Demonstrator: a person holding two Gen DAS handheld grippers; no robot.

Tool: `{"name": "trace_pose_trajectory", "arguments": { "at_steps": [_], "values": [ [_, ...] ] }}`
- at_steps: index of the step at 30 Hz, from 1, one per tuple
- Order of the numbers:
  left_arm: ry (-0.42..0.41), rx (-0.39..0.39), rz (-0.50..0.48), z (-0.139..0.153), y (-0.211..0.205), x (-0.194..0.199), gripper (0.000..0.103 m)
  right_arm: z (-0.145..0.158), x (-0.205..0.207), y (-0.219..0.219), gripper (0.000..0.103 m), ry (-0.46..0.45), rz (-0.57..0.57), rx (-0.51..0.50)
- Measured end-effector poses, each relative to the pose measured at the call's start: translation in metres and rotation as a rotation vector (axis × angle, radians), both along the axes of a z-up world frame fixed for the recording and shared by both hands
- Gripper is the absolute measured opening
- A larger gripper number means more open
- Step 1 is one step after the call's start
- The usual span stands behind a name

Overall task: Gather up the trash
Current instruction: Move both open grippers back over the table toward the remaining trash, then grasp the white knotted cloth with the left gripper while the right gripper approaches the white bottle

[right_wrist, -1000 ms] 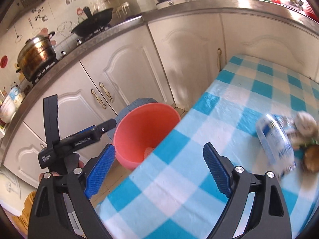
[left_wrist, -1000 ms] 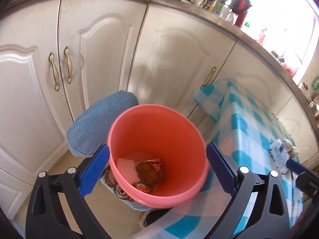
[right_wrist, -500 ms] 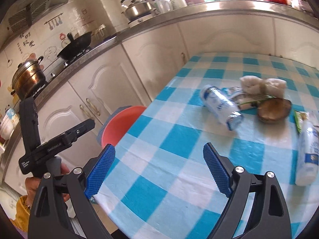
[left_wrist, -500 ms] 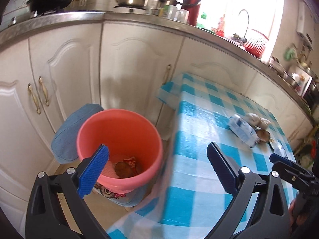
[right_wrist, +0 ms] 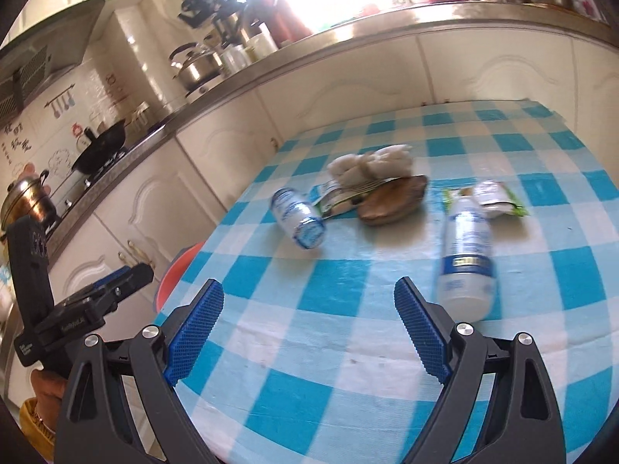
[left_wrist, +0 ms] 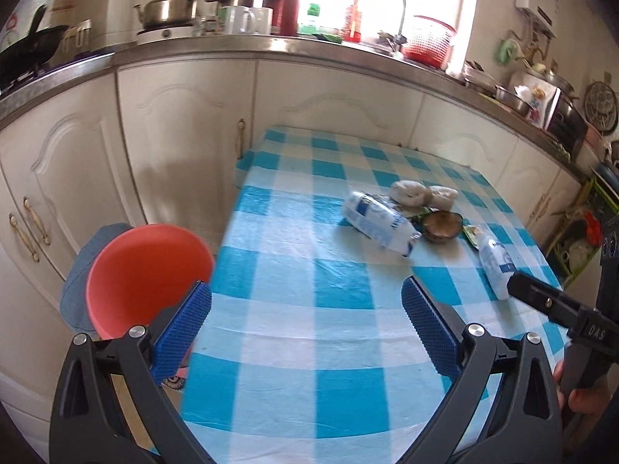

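Note:
On the blue-checked tablecloth [left_wrist: 329, 270] lies a cluster of trash: a white-blue bottle [left_wrist: 379, 223] on its side, a second bottle [left_wrist: 494, 266], crumpled white tissue [left_wrist: 410, 191], a brown shell-like piece [left_wrist: 441, 226] and a green wrapper [right_wrist: 499, 197]. The same bottles show in the right wrist view [right_wrist: 300, 218] [right_wrist: 468, 255]. A pink bin [left_wrist: 143, 274] stands on the floor off the table's left edge. My left gripper [left_wrist: 305, 321] is open over the table's near part, empty. My right gripper [right_wrist: 309, 324] is open too, short of the near bottle.
White cabinets [left_wrist: 185, 147] run behind the table under a steel counter [left_wrist: 271, 46] with a kettle [left_wrist: 168, 7], flasks and a red basket [left_wrist: 429, 40]. A blue cushion [left_wrist: 83, 270] sits behind the bin. A hand [right_wrist: 46, 390] holds the left gripper's handle.
Both views have swung right from the bin to the table. The bin slid to the left edge and the trash cluster came toward the middle. Both grippers stayed open.

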State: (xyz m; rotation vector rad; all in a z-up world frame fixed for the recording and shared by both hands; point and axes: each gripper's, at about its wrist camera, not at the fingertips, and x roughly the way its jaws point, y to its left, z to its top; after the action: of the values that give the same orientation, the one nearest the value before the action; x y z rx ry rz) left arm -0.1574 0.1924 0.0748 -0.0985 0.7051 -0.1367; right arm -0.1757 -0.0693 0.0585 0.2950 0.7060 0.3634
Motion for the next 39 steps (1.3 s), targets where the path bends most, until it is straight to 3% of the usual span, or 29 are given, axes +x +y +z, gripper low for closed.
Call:
{"name": "trace_pose_trajectory", "arguments": {
  "at_steps": [8,16,23,27,39],
  "values": [
    [0.048,0.047,-0.075,-0.007,-0.05,0.01,0.099,-0.004,-0.003,-0.056,0.089,-0.015,-0.122,0.067],
    [0.108,0.028,-0.1,-0.014,-0.082,0.031,0.099,-0.014,0.006,-0.092,0.089,-0.01,-0.175,0.117],
    [0.085,0.047,-0.18,0.006,-0.123,0.067,0.099,-0.027,0.02,-0.099,0.089,0.05,-0.153,0.14],
    [0.135,-0.007,-0.197,0.011,-0.141,0.099,0.099,-0.029,0.023,-0.096,0.089,0.064,-0.133,0.133],
    [0.214,0.054,-0.189,-0.015,-0.181,0.173,0.099,-0.038,0.03,-0.103,0.089,0.12,-0.129,0.175]
  ]
}}
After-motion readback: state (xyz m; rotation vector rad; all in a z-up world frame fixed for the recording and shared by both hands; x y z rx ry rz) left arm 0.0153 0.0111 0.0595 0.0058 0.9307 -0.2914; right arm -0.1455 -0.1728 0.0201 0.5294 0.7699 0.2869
